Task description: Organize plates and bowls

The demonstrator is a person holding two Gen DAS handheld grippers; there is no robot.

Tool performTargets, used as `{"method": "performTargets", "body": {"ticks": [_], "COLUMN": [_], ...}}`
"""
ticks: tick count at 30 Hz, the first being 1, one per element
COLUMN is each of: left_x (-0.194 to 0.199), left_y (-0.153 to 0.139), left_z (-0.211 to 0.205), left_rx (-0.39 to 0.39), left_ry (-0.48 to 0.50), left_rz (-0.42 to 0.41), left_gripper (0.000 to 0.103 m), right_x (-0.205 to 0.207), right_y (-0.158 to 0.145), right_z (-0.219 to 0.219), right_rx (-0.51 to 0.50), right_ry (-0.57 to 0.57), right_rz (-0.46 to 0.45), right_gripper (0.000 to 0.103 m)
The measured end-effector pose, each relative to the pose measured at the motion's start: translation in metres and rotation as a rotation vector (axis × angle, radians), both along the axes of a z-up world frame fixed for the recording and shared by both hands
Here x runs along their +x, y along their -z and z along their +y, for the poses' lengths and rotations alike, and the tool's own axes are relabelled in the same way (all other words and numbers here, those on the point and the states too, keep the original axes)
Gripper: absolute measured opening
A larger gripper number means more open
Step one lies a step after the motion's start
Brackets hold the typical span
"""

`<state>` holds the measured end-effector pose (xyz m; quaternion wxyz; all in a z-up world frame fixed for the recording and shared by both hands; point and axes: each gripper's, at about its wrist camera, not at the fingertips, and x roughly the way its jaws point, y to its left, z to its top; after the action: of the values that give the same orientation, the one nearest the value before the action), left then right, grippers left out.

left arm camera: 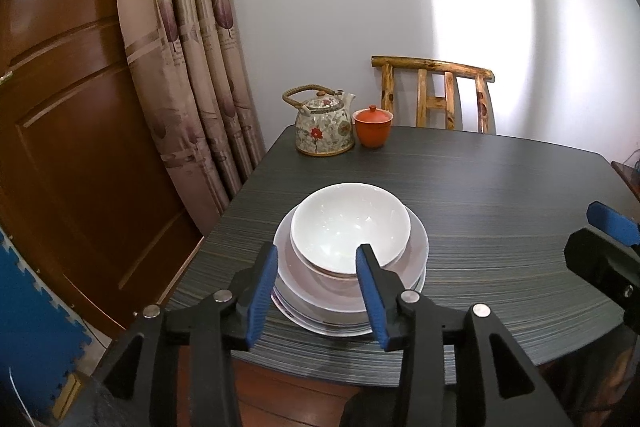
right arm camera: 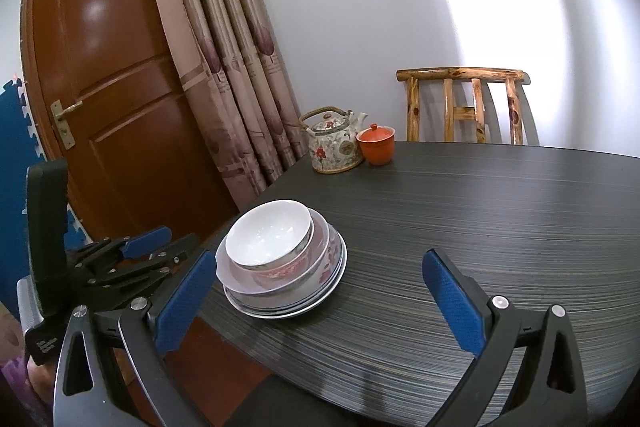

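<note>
Left gripper [left arm camera: 316, 291] stood half-open, empty, just short of the stack [left arm camera: 350, 267]; right gripper [right arm camera: 320, 307] gaped wide, empty, over bare table [right arm camera: 480, 227]. Bowl [left arm camera: 350, 227] sat off-centre atop plates, near the table's corner edge. Risk: a nudge could tip the bowl or slide the stack off. Ample room rightward; teapot [left arm camera: 324, 127] far.

From my left camera, the near rim of the plates [left arm camera: 320, 315] sits behind my left gripper [left arm camera: 318, 291], so I can't tell whether a pad touches it. The bowl [left arm camera: 344, 223] covers what lies under it; I can't count the stack. My right gripper [left arm camera: 612, 239] is cut off by the picture's right edge there. The chair [right arm camera: 464, 107] shows only its back above the table [right arm camera: 460, 211]. The curtain's [right arm camera: 224, 39] lettering is too small to read.
</note>
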<state>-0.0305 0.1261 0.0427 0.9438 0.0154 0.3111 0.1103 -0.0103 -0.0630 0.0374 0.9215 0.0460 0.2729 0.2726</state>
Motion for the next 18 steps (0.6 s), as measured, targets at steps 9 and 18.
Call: {"method": "performTargets", "body": {"ticks": [9,18], "left_x": [0.0029,0.0030], "left_y": [0.0037,0.0053], "left_z": [-0.0001,-0.0016], "left_rx": [-0.002,0.002], "left_ry": [-0.005,-0.004], "left_rz": [0.019,0.028], "left_gripper": [0.043,0.049], "right_x": [-0.0009,0.0005], "right_y": [0.0032,0.0062], "right_z": [0.0017,0.0022], "right_rx": [-0.005,-0.012], "right_ry": [-0.012,-0.018], "right_rz": [0.010,0.019], "right_gripper": [0.103,0.103]}}
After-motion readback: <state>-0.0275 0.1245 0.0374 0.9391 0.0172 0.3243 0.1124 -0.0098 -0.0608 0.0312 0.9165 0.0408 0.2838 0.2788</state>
